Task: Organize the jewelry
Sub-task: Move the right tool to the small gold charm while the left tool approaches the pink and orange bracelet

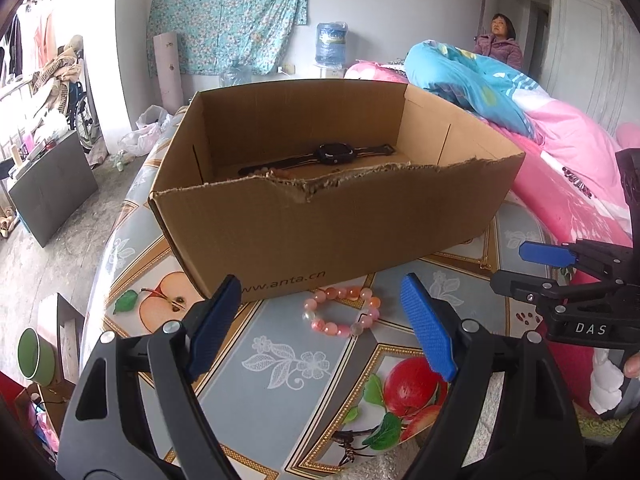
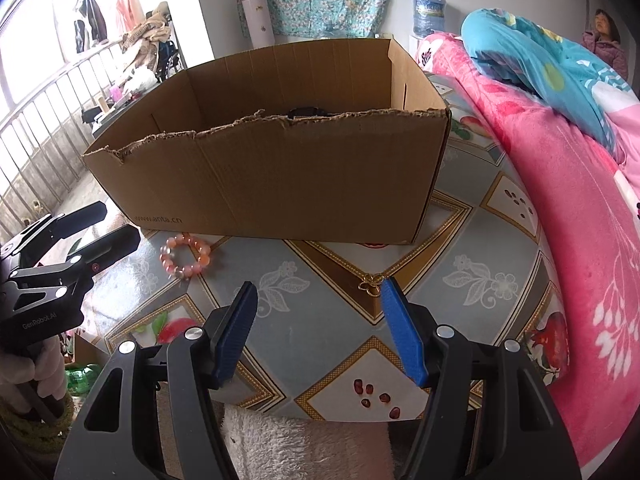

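A pink beaded bracelet (image 1: 342,312) (image 2: 186,256) lies on the patterned tablecloth just in front of an open cardboard box (image 1: 320,220) (image 2: 280,180). Inside the box lie a black watch (image 1: 334,152) and a string of brownish beads (image 1: 276,174). My left gripper (image 1: 320,280) (image 2: 120,222) hovers open just short of the bracelet, with nothing between its blue pads. A small gold butterfly-shaped piece (image 2: 372,284) rests on the cloth beside the right fingertip of my right gripper (image 2: 320,284) (image 1: 516,268). That gripper is open and holds nothing.
The round table (image 2: 500,240) curves away at left and front. A pink blanket (image 2: 560,200) and a blue quilt (image 1: 460,76) are piled on the right. A person (image 1: 500,44) sits at the back. A green cup (image 1: 34,356) stands below left.
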